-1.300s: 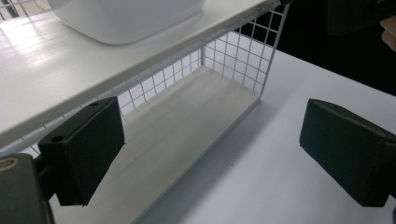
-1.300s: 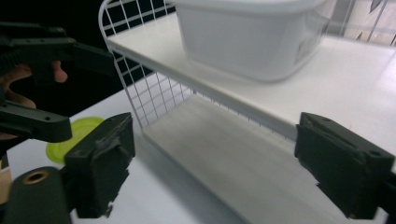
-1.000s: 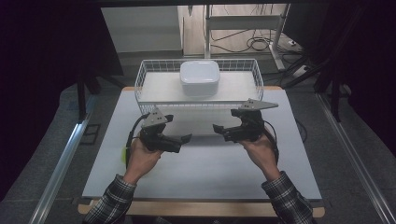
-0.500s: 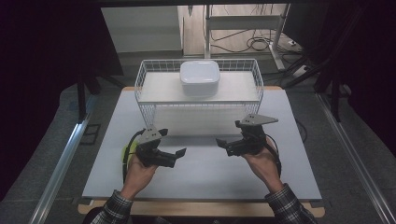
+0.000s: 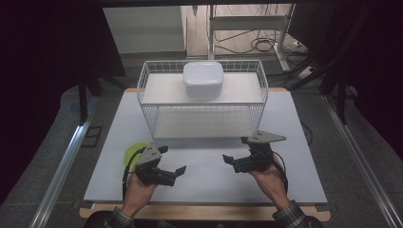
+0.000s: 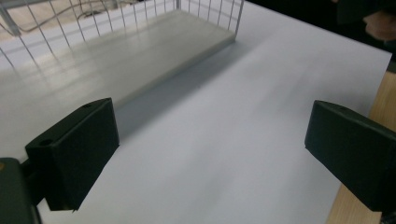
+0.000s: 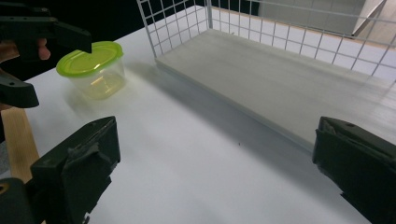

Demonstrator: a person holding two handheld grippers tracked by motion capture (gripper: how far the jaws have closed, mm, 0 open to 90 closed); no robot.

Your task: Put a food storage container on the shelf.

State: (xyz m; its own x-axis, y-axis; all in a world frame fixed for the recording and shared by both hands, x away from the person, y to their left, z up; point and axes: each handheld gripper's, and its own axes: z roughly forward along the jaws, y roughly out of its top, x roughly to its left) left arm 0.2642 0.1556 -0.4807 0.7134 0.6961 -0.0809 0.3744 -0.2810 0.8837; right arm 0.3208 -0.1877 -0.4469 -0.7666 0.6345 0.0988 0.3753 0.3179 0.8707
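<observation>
The tub, green-lidded, sits left of the rack, beside the left gripper. Likely light, slick plastic; grip its walls. The left and right gripper both gape, empty.

Dim and dark around the edges in the high view, with soft overhead light pooling on the pale white table top. Faint soft shadow beside the white wire basket in the left gripper view; slight motion blur there. Sharper in the right gripper view, mild glare on the clear plastic tub with lime-green lid.
</observation>
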